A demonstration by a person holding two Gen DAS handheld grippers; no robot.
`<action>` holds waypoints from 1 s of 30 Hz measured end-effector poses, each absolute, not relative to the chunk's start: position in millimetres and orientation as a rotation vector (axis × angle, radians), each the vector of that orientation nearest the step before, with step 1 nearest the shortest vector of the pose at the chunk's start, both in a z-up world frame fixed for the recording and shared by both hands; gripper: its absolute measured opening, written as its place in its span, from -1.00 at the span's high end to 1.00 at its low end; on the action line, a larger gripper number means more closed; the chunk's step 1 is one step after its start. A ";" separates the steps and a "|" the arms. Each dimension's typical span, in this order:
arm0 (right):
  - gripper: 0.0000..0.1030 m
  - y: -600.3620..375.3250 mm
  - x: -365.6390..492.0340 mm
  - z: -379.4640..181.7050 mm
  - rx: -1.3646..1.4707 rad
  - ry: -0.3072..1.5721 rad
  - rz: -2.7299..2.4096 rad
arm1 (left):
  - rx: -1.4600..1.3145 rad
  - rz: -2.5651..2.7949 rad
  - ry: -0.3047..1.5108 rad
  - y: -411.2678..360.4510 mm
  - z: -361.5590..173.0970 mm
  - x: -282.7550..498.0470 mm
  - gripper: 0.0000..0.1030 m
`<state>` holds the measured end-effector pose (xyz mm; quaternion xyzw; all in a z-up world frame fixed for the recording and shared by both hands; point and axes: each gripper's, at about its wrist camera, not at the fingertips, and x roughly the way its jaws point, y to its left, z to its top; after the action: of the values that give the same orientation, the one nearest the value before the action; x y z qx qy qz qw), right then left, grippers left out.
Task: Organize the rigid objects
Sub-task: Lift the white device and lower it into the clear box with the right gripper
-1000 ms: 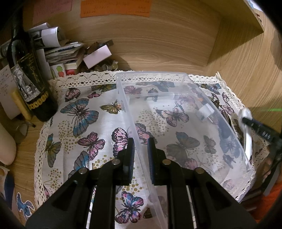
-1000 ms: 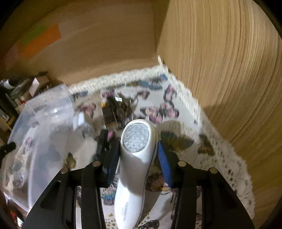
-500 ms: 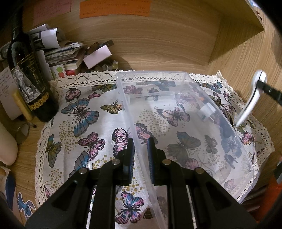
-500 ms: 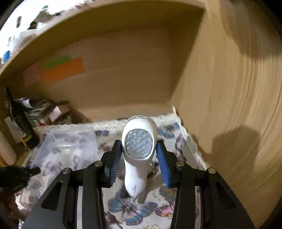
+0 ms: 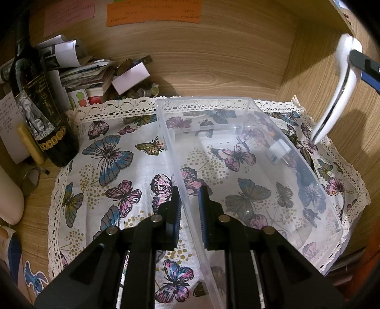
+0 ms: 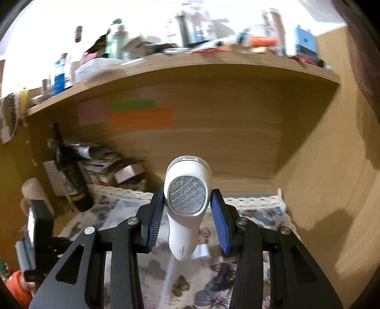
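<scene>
Gripping the white handheld device (image 6: 187,206) by its head, handle hanging down, the right gripper's (image 6: 187,211) jaws stay clamped.

We cannot read the writing on the orange note (image 5: 154,10), cut off by the top edge. The clutter on the shelf (image 6: 180,59) is blurred, and the small bottle (image 5: 277,151) behind the clear bin's wall (image 5: 296,152) is too vague to identify.
</scene>
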<state>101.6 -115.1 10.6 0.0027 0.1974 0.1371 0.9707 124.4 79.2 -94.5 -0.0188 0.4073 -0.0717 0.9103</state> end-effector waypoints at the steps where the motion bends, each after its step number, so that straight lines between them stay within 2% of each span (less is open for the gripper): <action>1: 0.29 -109.8 102.5 10.1 0.000 0.402 0.293 | -0.039 -0.148 0.840 79.3 -94.5 124.6 0.71; 30: 0.29 -30.8 179.2 -79.9 -0.182 0.839 0.447 | -0.051 -0.171 0.840 82.7 -97.5 125.4 0.71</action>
<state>179.2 -30.8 -79.9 -0.0876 0.4033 0.2147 0.8852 125.4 82.7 -97.5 -0.0247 0.4074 -0.0830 0.9091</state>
